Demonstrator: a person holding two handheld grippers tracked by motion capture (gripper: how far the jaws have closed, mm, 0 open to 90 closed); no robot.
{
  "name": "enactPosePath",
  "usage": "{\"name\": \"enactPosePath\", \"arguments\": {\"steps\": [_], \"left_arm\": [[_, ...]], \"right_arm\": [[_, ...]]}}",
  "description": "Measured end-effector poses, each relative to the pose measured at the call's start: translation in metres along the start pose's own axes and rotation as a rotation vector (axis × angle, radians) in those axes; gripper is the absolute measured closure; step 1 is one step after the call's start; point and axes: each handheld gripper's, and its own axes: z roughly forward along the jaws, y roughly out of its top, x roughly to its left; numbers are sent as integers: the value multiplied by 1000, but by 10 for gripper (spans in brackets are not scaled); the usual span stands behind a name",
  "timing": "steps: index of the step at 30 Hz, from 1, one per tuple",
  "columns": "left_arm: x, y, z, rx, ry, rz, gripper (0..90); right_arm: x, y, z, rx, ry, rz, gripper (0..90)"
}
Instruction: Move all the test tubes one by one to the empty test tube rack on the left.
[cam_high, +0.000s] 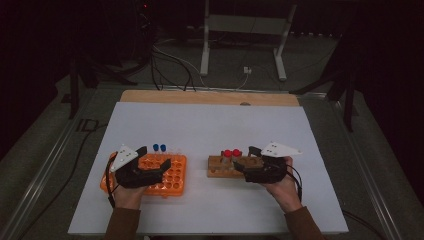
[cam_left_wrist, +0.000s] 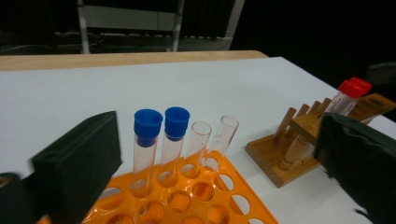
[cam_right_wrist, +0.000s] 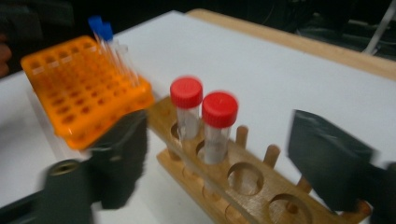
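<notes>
The red-capped tubes (cam_right_wrist: 204, 122) stand in the wooden rack (cam_right_wrist: 243, 186), directly ahead of my right gripper (cam_right_wrist: 215, 158), whose jaws stand apart and hold nothing. I should centre the nearer tube between the jaws before closing, keeping clear of the pegs. My left gripper (cam_left_wrist: 210, 182) hovers open behind the blue-capped tubes (cam_left_wrist: 161, 140) in the orange rack (cam_left_wrist: 205, 196).

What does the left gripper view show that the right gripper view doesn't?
Left gripper view alone: two uncapped clear tubes standing beside the blue-capped tubes. Right gripper view alone: the wooden rack's empty round holes seen from above, and two red caps clearly apart. Both share the orange rack, the blue-capped tubes, the wooden rack and the white table.
</notes>
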Motion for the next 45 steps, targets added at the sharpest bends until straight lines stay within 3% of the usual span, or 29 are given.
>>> {"name": "enactPosePath", "arguments": {"steps": [3,11,26,35,45], "left_arm": [[-4,0,1,-8,7,11,7],[-14,-2,7,11,0,35,8],[-19,-4,10,22,-15,42,8],[-20,-4,10,21,-21,44,8],[-22,-4,10,21,-25,55,8]], "right_arm": [[2,-4,7,14,1,-24,487],[6,-6,21,35,-44,-56,740],[8,-10,30,26,-59,-52,749],[8,-5,21,-1,-59,-45,750],[10,8,3,-72,-64,-48,750]]}}
